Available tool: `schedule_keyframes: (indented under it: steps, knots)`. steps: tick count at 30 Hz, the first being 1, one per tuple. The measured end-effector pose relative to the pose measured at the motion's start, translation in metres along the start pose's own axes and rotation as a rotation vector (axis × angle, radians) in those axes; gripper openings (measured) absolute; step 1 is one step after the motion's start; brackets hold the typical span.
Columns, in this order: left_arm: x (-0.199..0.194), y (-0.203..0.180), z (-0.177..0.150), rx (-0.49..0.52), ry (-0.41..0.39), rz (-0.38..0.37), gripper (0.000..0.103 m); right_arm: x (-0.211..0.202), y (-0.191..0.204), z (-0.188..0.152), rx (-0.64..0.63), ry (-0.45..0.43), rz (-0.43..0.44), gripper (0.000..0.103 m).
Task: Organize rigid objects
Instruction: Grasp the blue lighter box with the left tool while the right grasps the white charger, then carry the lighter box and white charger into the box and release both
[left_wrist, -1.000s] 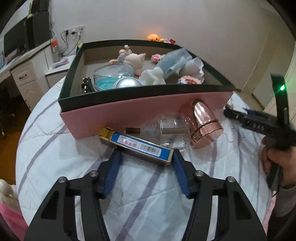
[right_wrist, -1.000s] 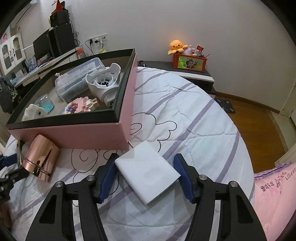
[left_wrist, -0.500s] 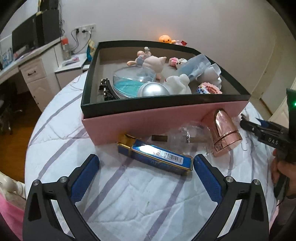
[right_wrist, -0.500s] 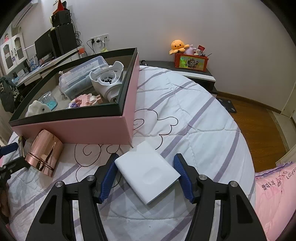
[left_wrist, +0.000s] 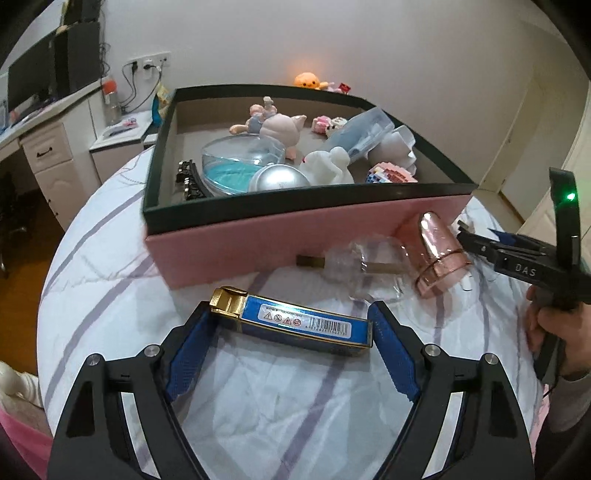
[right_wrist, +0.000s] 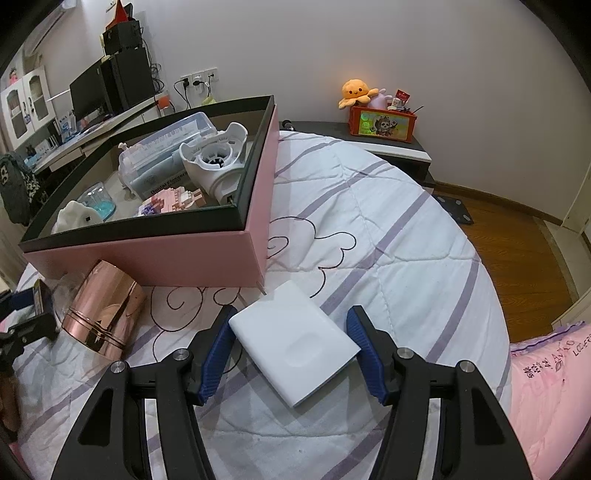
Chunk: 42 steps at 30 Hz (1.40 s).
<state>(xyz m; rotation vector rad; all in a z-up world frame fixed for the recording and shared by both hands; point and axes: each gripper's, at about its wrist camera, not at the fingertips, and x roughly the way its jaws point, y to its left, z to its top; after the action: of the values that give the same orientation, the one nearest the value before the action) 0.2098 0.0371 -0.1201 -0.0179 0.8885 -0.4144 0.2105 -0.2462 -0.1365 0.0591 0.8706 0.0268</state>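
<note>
Left wrist view: the left gripper (left_wrist: 291, 325) straddles a long blue box with a gold end and a barcode label (left_wrist: 291, 325), which lies flat on the quilt just in front of the pink box. Its jaws have just been closing around the blue box; the blue pads (left_wrist: 391, 354) sit at both ends, the right one at or very near the end face, the left one apparently just clear, so I read it as not yet clamped, lined up for an end-to-end pick. Beyond it a crumpled clear plastic wrapper over a gold stick (left_wrist: 365, 266) and a rose-gold metal cylinder (left_wrist: 439, 254) lie against the near wall of the large pink cardboard box with a dark green rim (left_wrist: 295, 236), likely waiting their turn. The box already holds a clear dish with blue contents, a silver dome, a pig figure and other small toys. At the far right a hand (left_wrist: 554, 332) holds the other tool.

Right wrist view: the right gripper (right_wrist: 291, 343) brackets a flat white rectangular case (right_wrist: 291, 339) lying on the quilt just off the pink box's near corner. The pads (right_wrist: 218, 347) meet its corners, but I cannot tell whether they press.

The surface is a soft white quilt with lilac stripes (right_wrist: 388, 229). Around it stand a desk with a monitor on the far left, a low cabinet with an orange plush octopus (right_wrist: 356, 92), white walls and wooden floor.
</note>
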Motion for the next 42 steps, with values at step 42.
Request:
schedule_keyframes:
  steps: [42]
  knots:
    - [-0.045,-0.005,0.142,-0.041,-0.311,0.166,0.085,-0.034,0.083,0.131,-0.121,-0.141,0.212,0.063]
